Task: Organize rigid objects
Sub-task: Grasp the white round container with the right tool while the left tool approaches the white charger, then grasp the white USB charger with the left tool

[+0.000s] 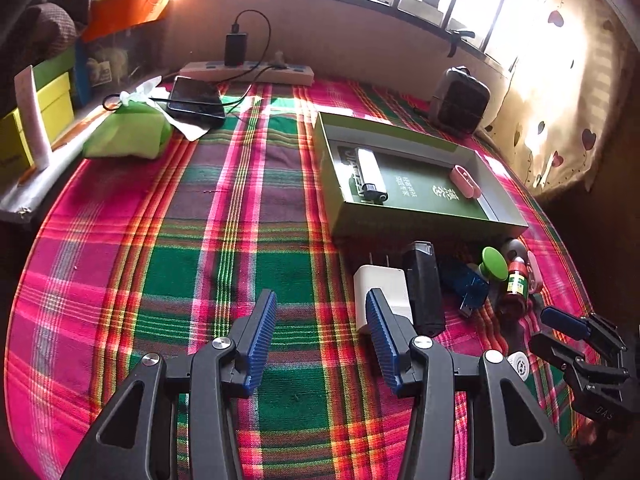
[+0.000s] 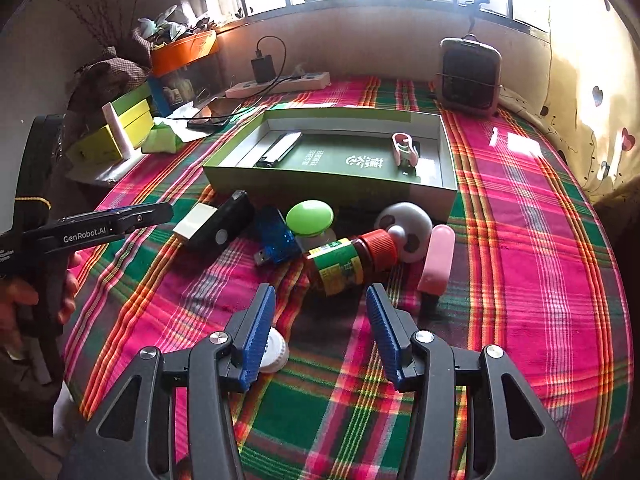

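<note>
The left hand-held gripper (image 1: 322, 308) stood with its jaws spread and nothing between them, hovering over the plaid cloth (image 1: 180, 240) that covered the table. The right hand-held gripper (image 2: 320, 304) was likewise spread and empty. In the left wrist view, a white charger block (image 1: 380, 280) lay just past the right fingertip at 1 o'clock, partly hidden behind it, with a black rectangular device (image 1: 422, 284) touching its right side. In the right wrist view, a jar with a red lid and green label (image 2: 348, 260) lay on its side just ahead of the fingertips at 12 o'clock. Around it sat a blue USB adapter (image 2: 276, 240) at 11 o'clock, a green round-topped item (image 2: 310, 218) behind that, a white round item (image 2: 404, 228) at 1 o'clock, and a pink capsule-shaped item (image 2: 438, 256) just right of the jar. A small white round cap (image 2: 276, 352) lay partly under the left finger. Beyond this cluster stood an open green box (image 2: 332, 192), holding a white lighter-shaped item (image 2: 282, 148) at its left end and a pink-and-white item (image 2: 404, 148) at its right end. A person's hand (image 2: 24, 304) gripped the left tool's handle at 9 o'clock. A power strip (image 1: 248, 72) lay at the far edge of the table.
</note>
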The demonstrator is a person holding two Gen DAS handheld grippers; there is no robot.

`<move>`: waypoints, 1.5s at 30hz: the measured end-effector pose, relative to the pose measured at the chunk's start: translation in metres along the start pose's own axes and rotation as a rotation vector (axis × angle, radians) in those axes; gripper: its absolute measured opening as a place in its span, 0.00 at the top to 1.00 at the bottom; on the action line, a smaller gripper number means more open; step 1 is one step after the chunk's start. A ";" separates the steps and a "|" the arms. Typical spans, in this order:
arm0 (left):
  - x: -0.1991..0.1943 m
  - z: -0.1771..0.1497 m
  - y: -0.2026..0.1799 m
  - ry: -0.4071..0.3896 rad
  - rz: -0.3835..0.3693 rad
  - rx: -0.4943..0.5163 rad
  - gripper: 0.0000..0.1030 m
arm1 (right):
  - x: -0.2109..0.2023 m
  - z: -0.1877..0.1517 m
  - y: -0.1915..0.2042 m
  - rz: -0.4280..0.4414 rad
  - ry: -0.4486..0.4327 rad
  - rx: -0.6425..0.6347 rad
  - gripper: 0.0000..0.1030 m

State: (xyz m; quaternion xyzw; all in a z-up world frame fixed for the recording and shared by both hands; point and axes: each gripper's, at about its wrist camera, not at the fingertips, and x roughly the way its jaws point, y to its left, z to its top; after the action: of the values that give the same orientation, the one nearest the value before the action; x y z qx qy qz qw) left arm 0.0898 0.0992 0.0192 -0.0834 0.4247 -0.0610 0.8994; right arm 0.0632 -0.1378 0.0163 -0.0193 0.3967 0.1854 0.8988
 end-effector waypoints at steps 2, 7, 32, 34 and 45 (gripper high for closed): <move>-0.001 -0.003 -0.001 0.002 -0.002 0.005 0.56 | 0.001 -0.007 0.006 0.019 0.009 -0.001 0.53; -0.001 -0.007 -0.006 0.016 -0.011 0.026 0.56 | 0.003 -0.018 0.021 0.037 0.012 -0.038 0.53; 0.009 -0.002 -0.026 0.034 -0.031 0.060 0.55 | 0.014 -0.022 0.013 -0.037 0.013 -0.051 0.72; 0.011 -0.001 -0.030 0.035 -0.031 0.070 0.55 | 0.014 -0.021 0.010 -0.039 0.013 -0.047 0.72; 0.026 0.000 -0.040 0.062 0.020 0.118 0.55 | 0.013 -0.019 0.003 -0.044 0.008 -0.035 0.72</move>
State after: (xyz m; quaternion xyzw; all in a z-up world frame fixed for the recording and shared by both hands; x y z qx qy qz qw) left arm 0.1043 0.0551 0.0075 -0.0238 0.4489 -0.0795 0.8897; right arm 0.0568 -0.1342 -0.0053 -0.0447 0.3964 0.1724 0.9006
